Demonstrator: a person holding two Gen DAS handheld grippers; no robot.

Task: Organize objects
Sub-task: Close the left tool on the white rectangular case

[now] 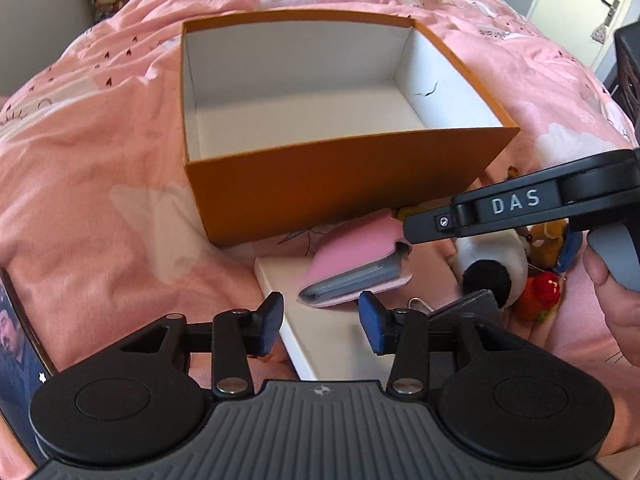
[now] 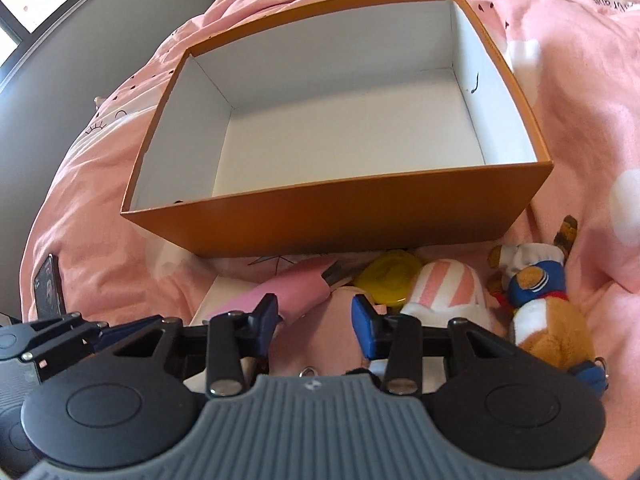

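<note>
Nearest, the left tool (image 1: 322, 322) hangs with its jaws partly apart over a white slab (image 1: 340, 344), nothing between them. The right tool (image 2: 314, 324) is likewise parted and empty, above a pink wallet (image 2: 288, 292). Just before the box (image 2: 360, 216) on the bed (image 2: 580, 80) lie a yellow lid (image 2: 388, 280) and plush toys (image 2: 540, 312). The box's white inside holds nothing.

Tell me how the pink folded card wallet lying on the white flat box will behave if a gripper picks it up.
The pink folded card wallet looks soft, so it probably flexes. Its cover gapes, so it may flop open. It sits on the white flat box, which might slide.
</note>
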